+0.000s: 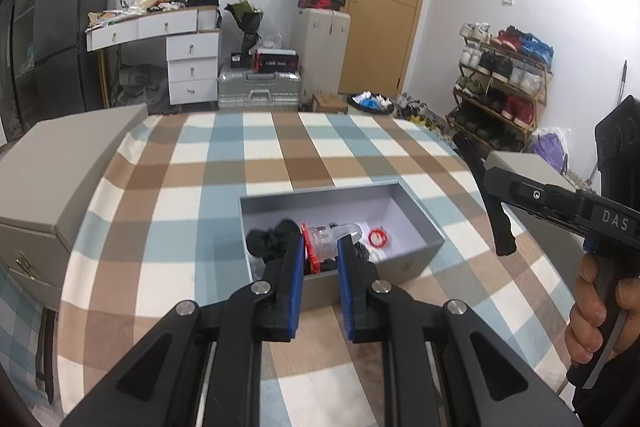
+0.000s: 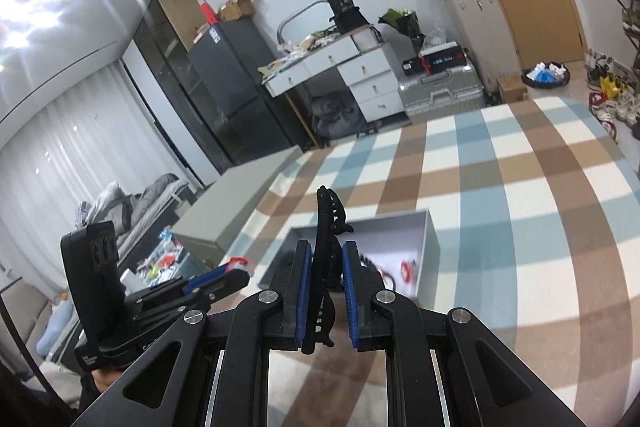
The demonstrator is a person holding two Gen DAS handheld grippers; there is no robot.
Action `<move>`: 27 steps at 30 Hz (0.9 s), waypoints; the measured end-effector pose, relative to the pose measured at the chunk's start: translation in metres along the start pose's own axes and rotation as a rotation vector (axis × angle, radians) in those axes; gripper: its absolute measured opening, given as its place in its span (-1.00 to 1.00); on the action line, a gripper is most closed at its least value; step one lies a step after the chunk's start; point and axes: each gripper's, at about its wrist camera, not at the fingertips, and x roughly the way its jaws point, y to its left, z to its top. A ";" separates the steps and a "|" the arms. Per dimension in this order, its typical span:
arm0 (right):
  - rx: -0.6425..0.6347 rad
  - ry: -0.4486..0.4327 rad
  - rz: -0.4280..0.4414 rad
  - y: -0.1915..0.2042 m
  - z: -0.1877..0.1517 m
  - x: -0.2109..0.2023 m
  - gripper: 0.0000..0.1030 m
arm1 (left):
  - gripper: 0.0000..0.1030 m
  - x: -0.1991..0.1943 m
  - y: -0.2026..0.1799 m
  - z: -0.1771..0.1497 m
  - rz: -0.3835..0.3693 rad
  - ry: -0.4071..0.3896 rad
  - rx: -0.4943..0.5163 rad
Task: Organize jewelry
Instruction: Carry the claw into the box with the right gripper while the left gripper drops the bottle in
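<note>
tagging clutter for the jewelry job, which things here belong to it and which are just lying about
Part of the job:
- grey open box
- clear and red hair clip in the left hand-held gripper
- black hair clip in the right hand-held gripper
- red ring-shaped piece in the box

Lying about:
- beige lidded box
- shoe rack
- silver suitcase

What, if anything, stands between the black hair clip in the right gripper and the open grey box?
Nothing visible does. The black hair clip hangs in the right gripper above the tablecloth, with open air toward the grey box.
</note>
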 end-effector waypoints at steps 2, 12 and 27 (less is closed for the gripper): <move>-0.001 -0.021 -0.003 0.000 0.007 0.000 -0.71 | -0.79 0.001 0.002 0.004 0.001 -0.010 -0.003; -0.016 -0.070 -0.005 -0.003 0.041 0.014 -0.71 | -0.79 0.009 0.008 0.021 0.014 -0.050 -0.010; -0.005 0.063 -0.048 -0.026 0.019 0.063 -0.71 | -0.79 0.047 0.008 0.017 0.035 0.015 -0.019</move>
